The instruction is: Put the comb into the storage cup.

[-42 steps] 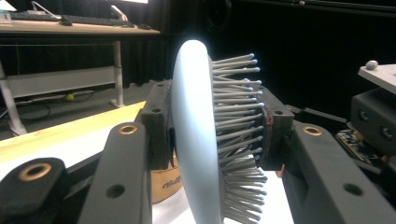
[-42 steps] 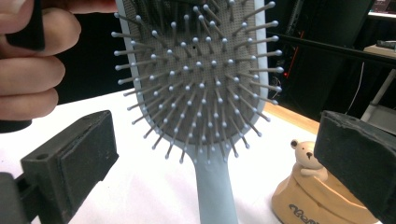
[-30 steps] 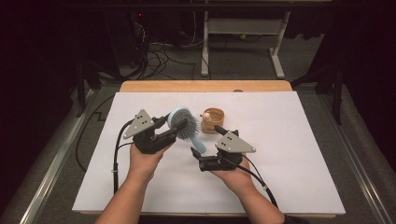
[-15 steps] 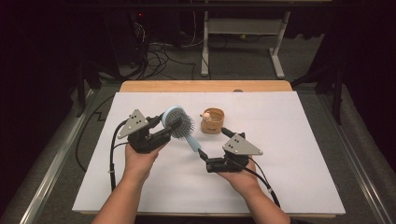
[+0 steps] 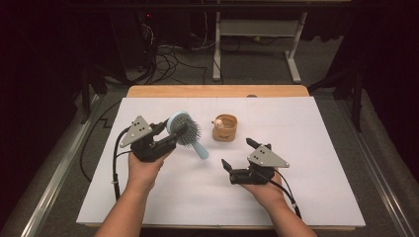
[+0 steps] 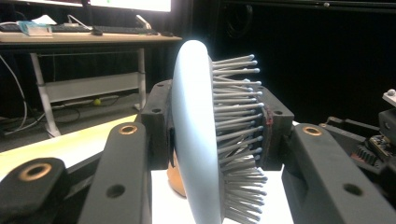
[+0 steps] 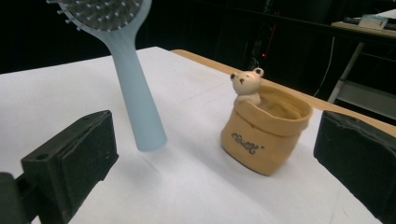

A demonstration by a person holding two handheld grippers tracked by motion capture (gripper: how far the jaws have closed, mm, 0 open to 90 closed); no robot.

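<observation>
Brush (image 5: 184,132) is held up off the white sheet (image 5: 316,123) just left of the pot (image 5: 225,128), head high and handle slanting down toward the pot's near left side, its tip clear of the sheet. The left hand (image 5: 144,168) comes in from the near edge, well left of the pot, forearm angled forward, wrist raised, with the left gripper (image 5: 173,132) pointing toward the pot. The right hand (image 5: 264,187) lies low on the near right of the pot, its forearm running back to the near edge, and the right gripper (image 5: 238,154) aims forward and left at the pot.

Bare sheet spreads on the near side of the pot, between the two hands, and wide to its right. Beyond the pot a strip of sheet runs to the wooden edge (image 5: 217,91) of the table.

The left gripper is clamped on the brush head: in the left gripper view one pad presses the smooth back (image 6: 194,140) and the other meets the bristles (image 6: 238,140). The right gripper stands wide apart and grips nothing; in the right gripper view the handle (image 7: 135,102) and the pot (image 7: 264,135) stand between and beyond its pads (image 7: 84,154), touching neither.
</observation>
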